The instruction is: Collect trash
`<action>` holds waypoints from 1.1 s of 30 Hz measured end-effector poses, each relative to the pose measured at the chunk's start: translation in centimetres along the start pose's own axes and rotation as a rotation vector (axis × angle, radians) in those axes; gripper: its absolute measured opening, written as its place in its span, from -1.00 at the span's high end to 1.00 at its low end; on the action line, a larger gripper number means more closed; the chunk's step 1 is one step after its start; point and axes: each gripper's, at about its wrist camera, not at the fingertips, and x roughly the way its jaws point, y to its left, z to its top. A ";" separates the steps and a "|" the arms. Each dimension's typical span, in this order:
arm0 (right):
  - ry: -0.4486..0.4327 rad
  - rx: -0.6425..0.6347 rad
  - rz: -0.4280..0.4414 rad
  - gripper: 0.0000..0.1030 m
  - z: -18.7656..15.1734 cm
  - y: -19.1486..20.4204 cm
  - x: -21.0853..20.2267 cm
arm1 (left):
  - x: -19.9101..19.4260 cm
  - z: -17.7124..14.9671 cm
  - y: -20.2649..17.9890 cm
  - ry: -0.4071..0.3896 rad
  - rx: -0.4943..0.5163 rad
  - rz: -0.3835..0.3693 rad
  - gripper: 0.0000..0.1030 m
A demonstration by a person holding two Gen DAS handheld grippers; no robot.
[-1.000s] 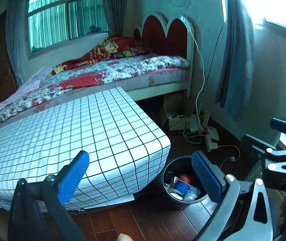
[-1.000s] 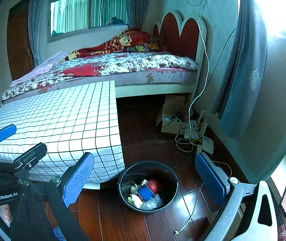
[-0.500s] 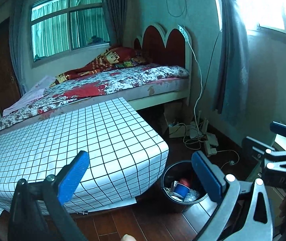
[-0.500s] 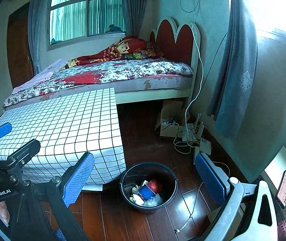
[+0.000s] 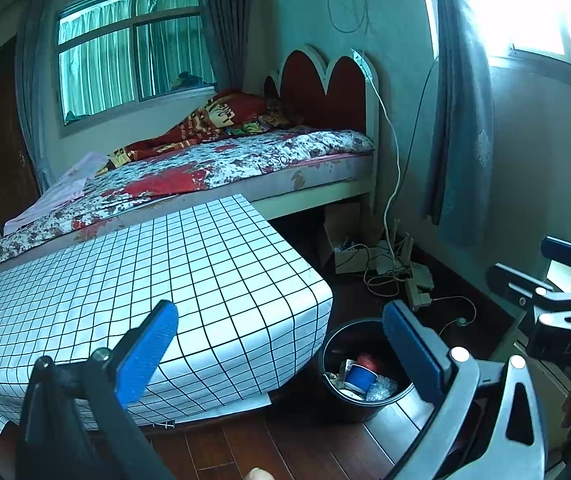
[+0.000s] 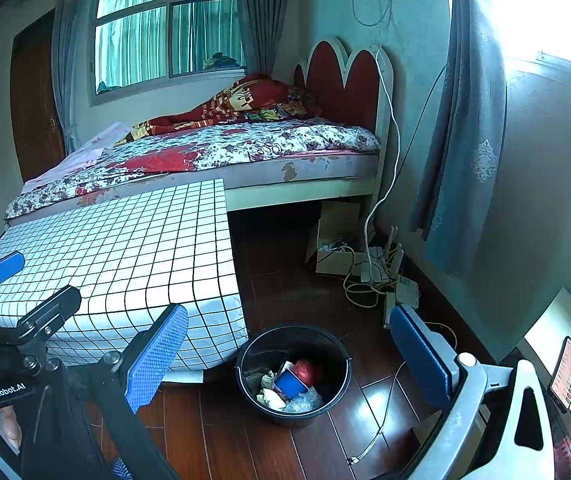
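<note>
A black bin stands on the wooden floor beside the checked table; it also shows in the left wrist view. It holds trash: a blue cup, a red ball-like piece and crumpled plastic. My left gripper is open and empty, held high above the table corner and bin. My right gripper is open and empty, well above the bin. Each gripper shows at the edge of the other's view: the right one, the left one.
A table with a white checked cloth stands left of the bin. Behind it is a bed with a red headboard. Cables and a power strip lie on the floor by the wall. A phone lies on a white surface at right.
Both grippers have risen and pulled back from the bin, which looks smaller and lower in both views. Both stay open and empty.
</note>
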 end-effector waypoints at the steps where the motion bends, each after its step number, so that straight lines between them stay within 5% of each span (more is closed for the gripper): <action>1: 0.000 0.000 0.000 -0.98 0.0 0.0 0.0 | 0.0 0.0 0.0 0.000 0.000 -0.001 -0.99; 33: 0.003 0.011 -0.006 -0.98 -0.2 -0.3 -0.1 | -0.3 0.3 -1.1 -0.004 0.021 -0.014 -0.99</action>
